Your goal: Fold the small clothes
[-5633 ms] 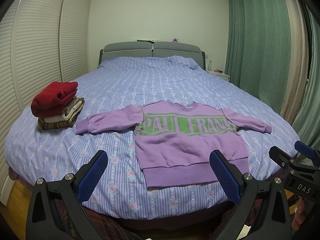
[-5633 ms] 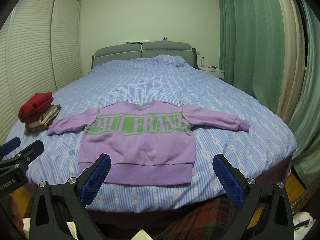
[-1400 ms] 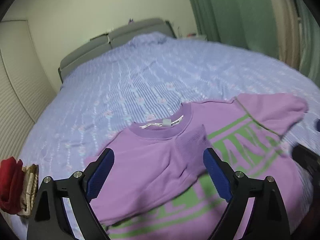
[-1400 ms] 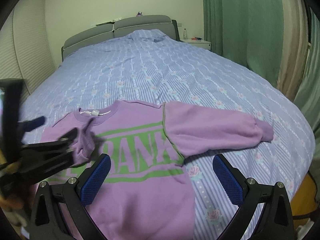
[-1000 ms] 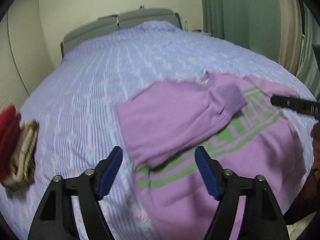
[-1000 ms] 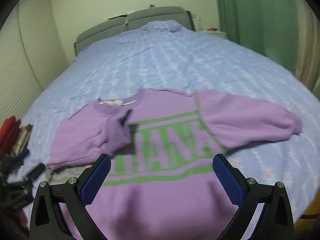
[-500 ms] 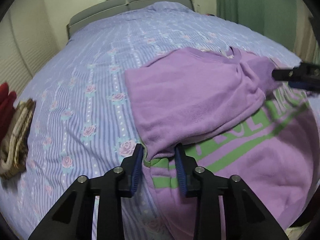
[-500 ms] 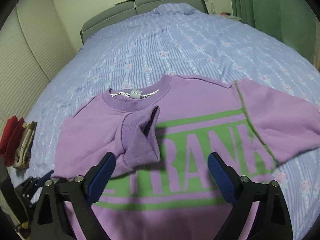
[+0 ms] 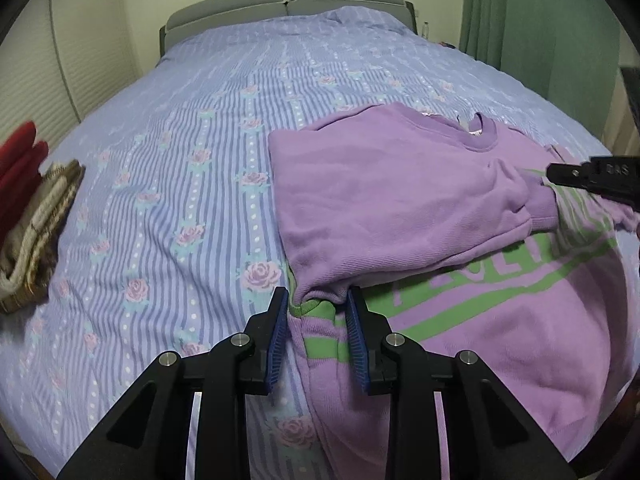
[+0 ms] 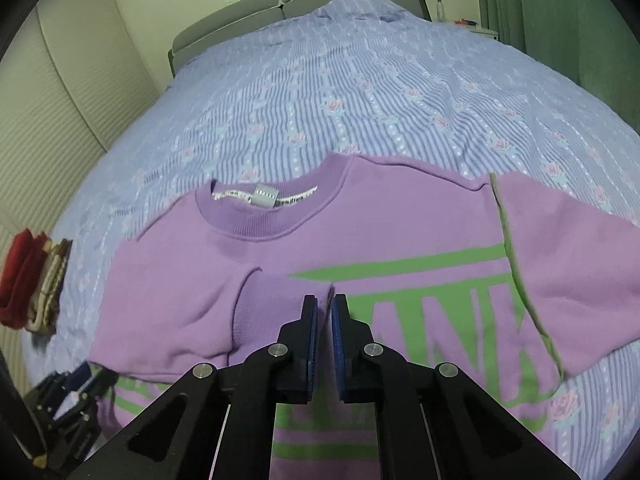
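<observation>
A small purple sweatshirt (image 9: 500, 320) with green lettering lies on the bed, and it also shows in the right wrist view (image 10: 400, 240). Its left sleeve (image 9: 400, 200) is folded across the chest. My left gripper (image 9: 318, 312) is shut on the sweatshirt's left edge at the underarm fold. My right gripper (image 10: 324, 316) is shut on the cuff (image 10: 280, 292) of the folded sleeve; it appears from the right in the left wrist view (image 9: 552, 174). The other sleeve (image 10: 568, 272) lies spread out to the right.
The bed has a blue striped floral cover (image 9: 180, 160) and a grey headboard (image 9: 288, 4). A stack of folded clothes, red on top (image 9: 24, 208), sits at the bed's left edge. Green curtains (image 9: 520, 20) hang on the right, and slatted wardrobe doors (image 10: 60, 80) stand on the left.
The left sleeve has been folded over the chest. Within the last second my left gripper closed on the sweatshirt's side edge and my right gripper closed on the folded sleeve's cuff.
</observation>
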